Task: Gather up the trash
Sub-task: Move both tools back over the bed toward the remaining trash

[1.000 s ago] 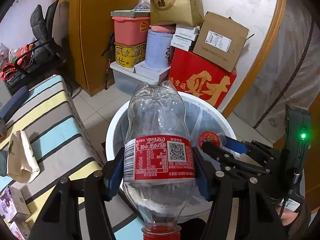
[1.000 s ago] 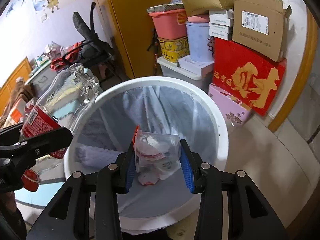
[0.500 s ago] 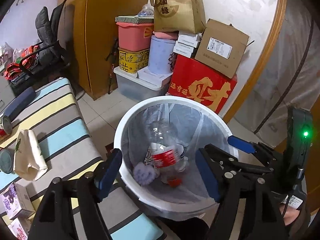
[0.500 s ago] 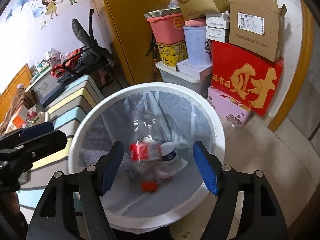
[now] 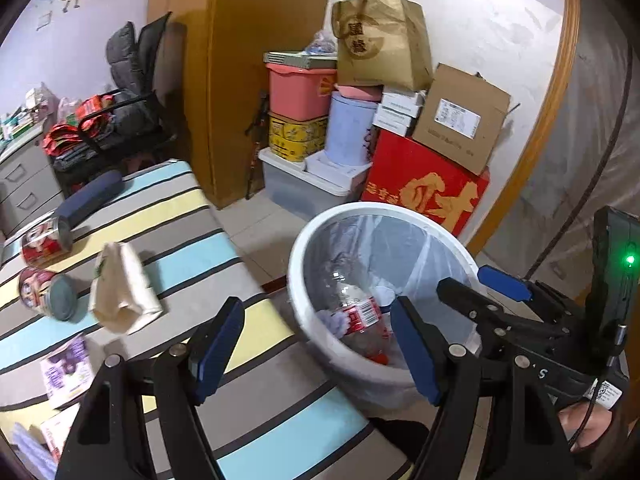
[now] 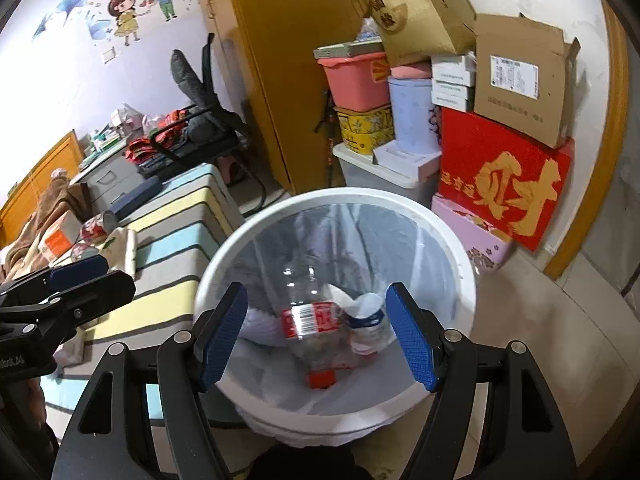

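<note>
1. Clear plastic, red-labelled and red-capped, the bottle [image 6: 306, 316] lay inside the white bin [image 6: 440, 224], cap end toward the near side, resting on the thin bag that lined it.
2. Just beside the bottle, on its right, sat a small white container [image 6: 370, 320], touching or nearly touching it; a pale crumpled wad [image 5: 332, 320] lay on the bottle's other side, though what it was could not be made out.
3. The right gripper [image 6: 318, 338] hung over the bin's near rim with its blue pads [image 6: 412, 340] spread wide and nothing between them.
4. The left gripper [image 5: 316, 350] was also spread wide and empty, held above the near edge of the striped cloth [image 5: 172, 216], with the bin just to its right.
5. On that cloth lay a cream paper pouch [image 5: 122, 284], two tipped-over tins [image 5: 44, 268], a dark blue case [image 5: 90, 196] and a purple-printed packet [image 5: 66, 364], all well apart from the bin.
6. Behind the bin stood a red box with gold lettering [image 6: 504, 184], a cardboard box [image 6: 520, 76] on top of it, a pink tub [image 6: 356, 80] and a brown paper bag [image 6: 416, 8].
</note>
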Motion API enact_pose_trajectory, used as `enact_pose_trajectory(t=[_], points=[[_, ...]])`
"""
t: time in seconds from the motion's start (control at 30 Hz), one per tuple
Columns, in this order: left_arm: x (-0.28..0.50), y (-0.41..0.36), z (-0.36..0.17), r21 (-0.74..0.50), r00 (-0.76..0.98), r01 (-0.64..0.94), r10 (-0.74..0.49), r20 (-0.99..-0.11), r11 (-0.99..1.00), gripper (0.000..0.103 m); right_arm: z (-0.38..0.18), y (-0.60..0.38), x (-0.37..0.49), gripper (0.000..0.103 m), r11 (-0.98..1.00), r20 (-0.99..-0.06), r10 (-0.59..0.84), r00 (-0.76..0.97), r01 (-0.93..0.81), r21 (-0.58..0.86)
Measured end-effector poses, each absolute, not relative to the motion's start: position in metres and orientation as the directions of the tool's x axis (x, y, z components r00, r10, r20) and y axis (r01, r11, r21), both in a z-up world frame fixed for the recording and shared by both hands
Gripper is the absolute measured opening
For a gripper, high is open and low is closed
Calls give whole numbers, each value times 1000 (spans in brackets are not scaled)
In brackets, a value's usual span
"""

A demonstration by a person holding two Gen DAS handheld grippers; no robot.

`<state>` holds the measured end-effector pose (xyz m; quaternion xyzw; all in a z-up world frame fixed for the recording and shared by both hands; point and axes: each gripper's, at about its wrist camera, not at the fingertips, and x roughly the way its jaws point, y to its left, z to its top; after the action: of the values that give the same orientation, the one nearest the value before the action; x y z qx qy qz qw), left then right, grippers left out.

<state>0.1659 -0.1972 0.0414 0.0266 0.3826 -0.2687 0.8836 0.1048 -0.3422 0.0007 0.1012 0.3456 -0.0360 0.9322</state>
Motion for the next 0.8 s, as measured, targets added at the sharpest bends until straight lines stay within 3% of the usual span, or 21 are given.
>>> enact_pose_trajectory(t=[0.33,0.8], points=[[156,-152,47,-162,613,432,-421,-668,887,77,9,-311,106,73,983,-624,49,780,72,167],[141,-55,35,-139,695,232,-264,-669,963,77,13,-255,122,73,981,-593,172,786,-84,172]])
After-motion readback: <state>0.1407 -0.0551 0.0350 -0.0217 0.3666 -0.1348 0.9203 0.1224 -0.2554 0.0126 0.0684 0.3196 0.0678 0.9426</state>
